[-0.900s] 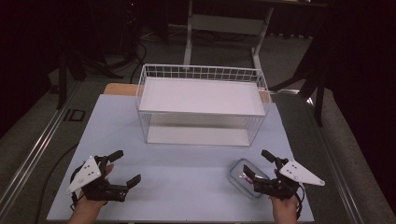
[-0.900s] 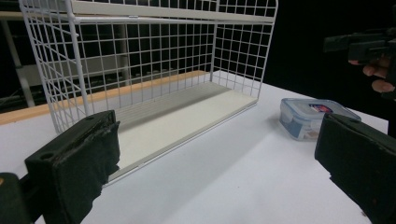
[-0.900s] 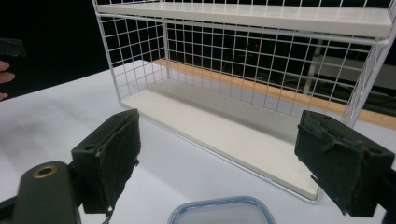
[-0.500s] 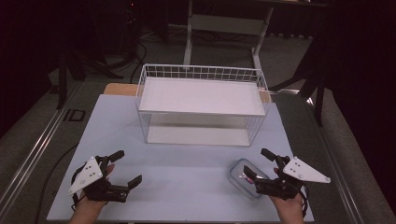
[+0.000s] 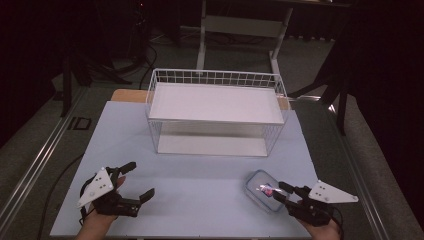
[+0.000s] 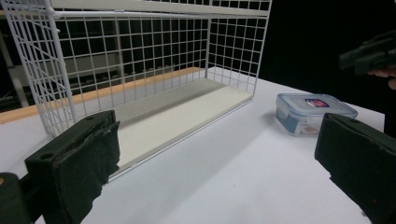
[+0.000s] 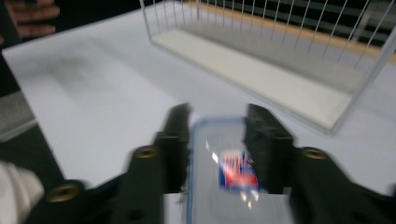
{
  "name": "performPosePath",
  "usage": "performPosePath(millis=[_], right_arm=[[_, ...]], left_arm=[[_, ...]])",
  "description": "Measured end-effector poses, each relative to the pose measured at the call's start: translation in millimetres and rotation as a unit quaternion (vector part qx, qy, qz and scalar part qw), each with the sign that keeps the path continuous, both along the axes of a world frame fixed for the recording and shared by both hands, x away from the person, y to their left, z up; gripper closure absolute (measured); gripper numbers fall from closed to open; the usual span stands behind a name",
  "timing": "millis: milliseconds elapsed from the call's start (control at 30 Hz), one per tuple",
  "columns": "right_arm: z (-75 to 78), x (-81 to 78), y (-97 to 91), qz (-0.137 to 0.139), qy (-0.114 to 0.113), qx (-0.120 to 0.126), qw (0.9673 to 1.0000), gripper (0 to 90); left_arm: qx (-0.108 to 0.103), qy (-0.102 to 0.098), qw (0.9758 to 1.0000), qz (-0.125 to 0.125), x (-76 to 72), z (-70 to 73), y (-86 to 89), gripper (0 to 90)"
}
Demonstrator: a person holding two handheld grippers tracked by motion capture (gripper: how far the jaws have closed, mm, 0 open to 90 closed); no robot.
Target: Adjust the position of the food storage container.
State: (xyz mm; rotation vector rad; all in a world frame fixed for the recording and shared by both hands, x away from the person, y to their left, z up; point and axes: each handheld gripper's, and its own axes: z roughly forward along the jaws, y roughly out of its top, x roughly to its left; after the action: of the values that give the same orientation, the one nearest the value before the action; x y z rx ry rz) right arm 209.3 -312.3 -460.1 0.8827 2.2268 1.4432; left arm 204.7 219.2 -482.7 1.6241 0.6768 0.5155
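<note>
A small clear container (image 5: 261,187) with a blue-rimmed lid and a red and blue label lies on the white table at the near right. My right gripper (image 5: 278,191) reaches over its near end. In the blurred right gripper view the two black jaws lie against the long sides of the container (image 7: 224,158), so the right gripper (image 7: 218,112) is shut on it. At the near left, my left gripper (image 5: 140,178) is wide open with nothing between its jaws. The left gripper (image 6: 217,154) faces the basket, with the container (image 6: 313,109) lying far off to the right.
A white wire basket (image 5: 215,77) with a white floor stands in the middle of the table, its long side towards me; its mesh (image 6: 140,60) rises close ahead in the left gripper view. The table edge (image 5: 180,235) runs just under both hands. Dark floor and stands surround the table.
The right gripper has slid towards the near edge and its jaws have narrowed from wide open to the container's sides. The left gripper has stayed in place, open.
</note>
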Motion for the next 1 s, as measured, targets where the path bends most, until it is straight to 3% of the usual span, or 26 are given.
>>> performPosePath(millis=[267,367,667,833,1000], right_arm=[[-16.7,-9.9,-19.7,0.003,0.04,-0.011,0.9991,81.2],[-24.9,-12.3,-30.2,-0.002,0.055,-0.033,0.9979,89.2],[-49.4,-8.6,-52.2,-0.039,0.093,-0.064,0.9928,90.0],[-63.3,0.4,-51.6,-0.044,0.113,-0.074,0.9899,90.0],[-67.7,10.7,-44.4,-0.039,0.12,-0.088,0.9881,90.0]], left_arm=[[-0.002,0.001,1.0,-0.002,0.4,-0.5,-1.3,1.0],[0.001,0.002,1.0,-0.003,0.8,-0.6,-1.7,1.0],[0.002,0.0,1.0,-0.002,0.4,0.0,-2.3,1.0],[0.005,-0.001,1.0,-0.002,0.8,-0.3,-2.9,1.0],[0.007,-0.001,1.0,-0.003,0.3,-0.3,-3.4,1.0]])
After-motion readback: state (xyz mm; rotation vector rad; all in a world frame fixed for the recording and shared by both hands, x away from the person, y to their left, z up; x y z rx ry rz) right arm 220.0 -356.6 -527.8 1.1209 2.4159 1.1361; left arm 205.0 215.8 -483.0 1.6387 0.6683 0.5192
